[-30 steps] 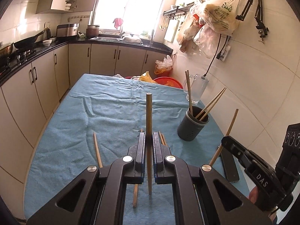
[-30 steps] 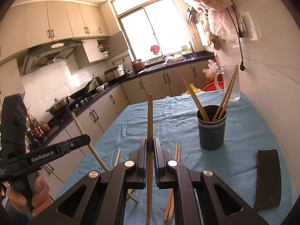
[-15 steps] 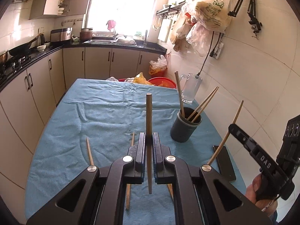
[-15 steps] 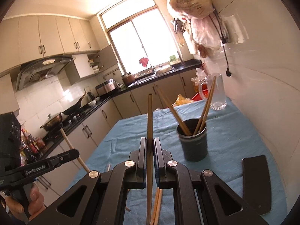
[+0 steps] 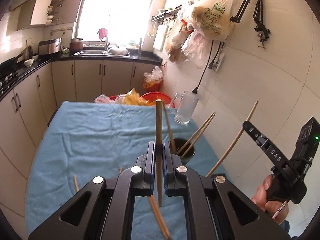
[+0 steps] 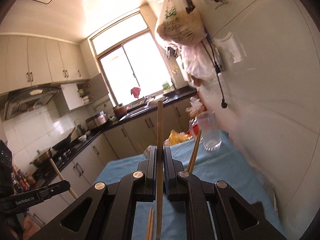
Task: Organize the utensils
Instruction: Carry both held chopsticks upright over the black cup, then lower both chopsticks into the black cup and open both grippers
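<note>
Left wrist view first: compared with half a second back, the left gripper point(image 5: 159, 154) has come closer to the dark holder cup point(image 5: 185, 152), which now sits right behind its right finger at about 1 o'clock instead of out ahead. It's clamped tight on one chopstick point(image 5: 159, 132), held upright. The cup has three chopsticks point(image 5: 197, 135) leaning in it. The glass mug point(image 5: 186, 109) stands past the cup, up at 1 o'clock near the wall. Loose chopsticks point(image 5: 158, 216) lie on the blue-covered bench point(image 5: 90, 136) below. The right gripper point(image 5: 248, 125) shows at 3 o'clock, pinching a slanted chopstick point(image 5: 235, 140).

Right wrist view: the camera has tipped way up since before, so the cup is hidden behind the fingers now, and only its chopsticks point(image 6: 195, 152) poke out at 1 o'clock. This gripper point(image 6: 160, 160) is closed on its chopstick point(image 6: 160, 128), pointing up. The mug point(image 6: 210, 134) looks blurry and sits at 1 o'clock. A pair of chopsticks point(image 6: 149, 226) lies on the bench point(image 6: 220, 170) at 6 o'clock.
</note>
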A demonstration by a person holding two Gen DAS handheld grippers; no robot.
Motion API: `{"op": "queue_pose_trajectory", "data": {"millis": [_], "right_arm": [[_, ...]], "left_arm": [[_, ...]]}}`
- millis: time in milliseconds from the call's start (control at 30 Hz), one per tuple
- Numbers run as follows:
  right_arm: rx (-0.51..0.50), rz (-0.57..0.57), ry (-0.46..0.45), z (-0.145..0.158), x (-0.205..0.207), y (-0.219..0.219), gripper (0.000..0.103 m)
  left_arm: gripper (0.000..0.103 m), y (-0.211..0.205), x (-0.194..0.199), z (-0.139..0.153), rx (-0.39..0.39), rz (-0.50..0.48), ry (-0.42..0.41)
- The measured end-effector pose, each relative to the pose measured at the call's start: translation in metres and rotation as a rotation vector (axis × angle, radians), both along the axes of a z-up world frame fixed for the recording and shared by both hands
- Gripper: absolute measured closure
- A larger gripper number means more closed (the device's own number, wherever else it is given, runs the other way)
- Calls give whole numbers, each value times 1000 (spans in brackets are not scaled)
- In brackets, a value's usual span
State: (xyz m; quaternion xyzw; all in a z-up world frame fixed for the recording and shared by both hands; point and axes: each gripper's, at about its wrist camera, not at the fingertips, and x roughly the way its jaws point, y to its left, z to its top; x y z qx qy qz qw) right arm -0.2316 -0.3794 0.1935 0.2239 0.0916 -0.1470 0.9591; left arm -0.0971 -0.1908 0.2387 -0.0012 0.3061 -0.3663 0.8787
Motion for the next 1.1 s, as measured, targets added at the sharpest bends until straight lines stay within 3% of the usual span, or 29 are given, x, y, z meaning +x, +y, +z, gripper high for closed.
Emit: {"op": "queue_pose_trajectory", "data": {"millis": [267, 433, 700, 1100], "right_arm": [[-12, -71, -32, 22, 26, -31, 96], [-31, -121, -48, 29, 42, -44, 96], [-26, -135, -7, 15, 72, -62, 96], [7, -81, 121, -29, 93, -63, 95]], "left_arm": [[97, -41, 20, 40, -69, -18, -67], [97, -70, 38, 44, -97, -15, -76], [97, -101, 67, 11, -71, -14, -15], [96, -103, 81, -25, -17, -24, 61]]}}
